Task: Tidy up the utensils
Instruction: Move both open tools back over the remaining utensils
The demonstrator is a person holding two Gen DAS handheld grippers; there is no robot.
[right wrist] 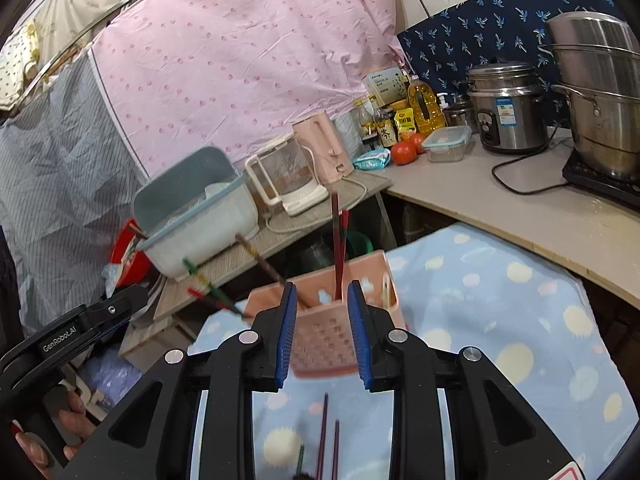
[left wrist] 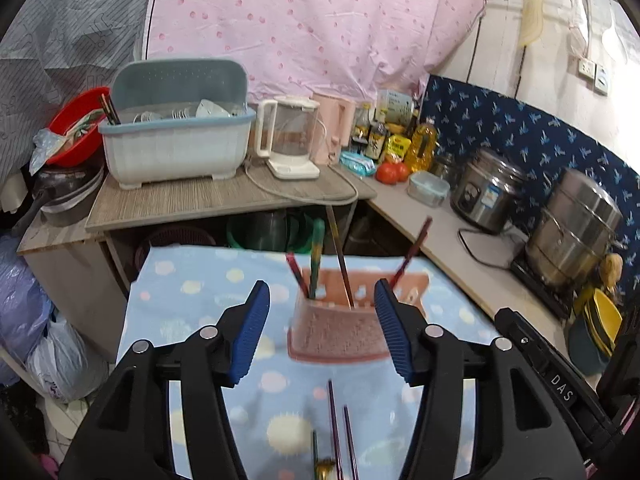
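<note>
Looking down past my left tongs [left wrist: 322, 330], I see the jaws standing well apart with nothing between the pads; my right tongs [right wrist: 322, 338] are open too, more narrowly, and equally empty; nearest me, a few loose utensils [left wrist: 338, 432] lie flat on the blue spotted cloth [left wrist: 192, 304], two dark chopsticks and what looks like a green-handled piece with a gold end, though the blur keeps me from naming it; those I judge are what is left to do; just beyond, the pink holder [left wrist: 340, 320] sits upright on the same cloth, already carrying several chopsticks and a green-handled utensil [left wrist: 317, 256] standing or leaning inside it, so I'd call the job well under way, not finished; from the right wrist view the holder [right wrist: 324, 332] lies straight ahead between the pads but untouched; further back, the counter [left wrist: 224, 196] carries a dish rack [left wrist: 176, 148] and a kettle [left wrist: 290, 136], no part of this sorting as far as I can tell.
</note>
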